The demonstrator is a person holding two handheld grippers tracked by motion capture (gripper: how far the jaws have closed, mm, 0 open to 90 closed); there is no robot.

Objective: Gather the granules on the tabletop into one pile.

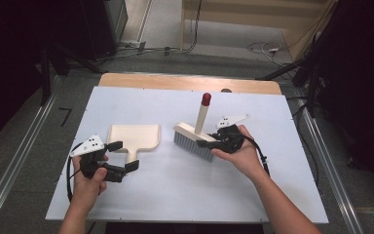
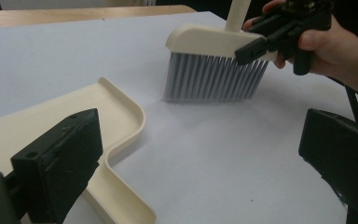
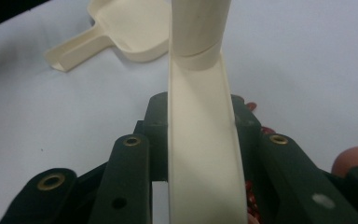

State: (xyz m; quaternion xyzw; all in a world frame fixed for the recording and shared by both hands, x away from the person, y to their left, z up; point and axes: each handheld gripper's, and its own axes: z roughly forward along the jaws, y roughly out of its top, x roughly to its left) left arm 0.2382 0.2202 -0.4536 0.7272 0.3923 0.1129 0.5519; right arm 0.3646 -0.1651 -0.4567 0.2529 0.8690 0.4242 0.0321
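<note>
Brush (image 1: 195,139): centre frame, bristles on white table (image 1: 185,190), head clamped in my right gripper (image 1: 209,142). Dustpan (image 1: 134,137): left of centre, flat. My left gripper (image 1: 121,156): jaws apart astride dustpan handle. Advice: close squarely on handle, keep pan lip down.

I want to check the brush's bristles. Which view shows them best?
The left gripper view: the brush's grey bristles face the camera, fanned out on the table. The high view shows them small, from above. The right gripper view gives the brush's cream back, no bristles.
</note>
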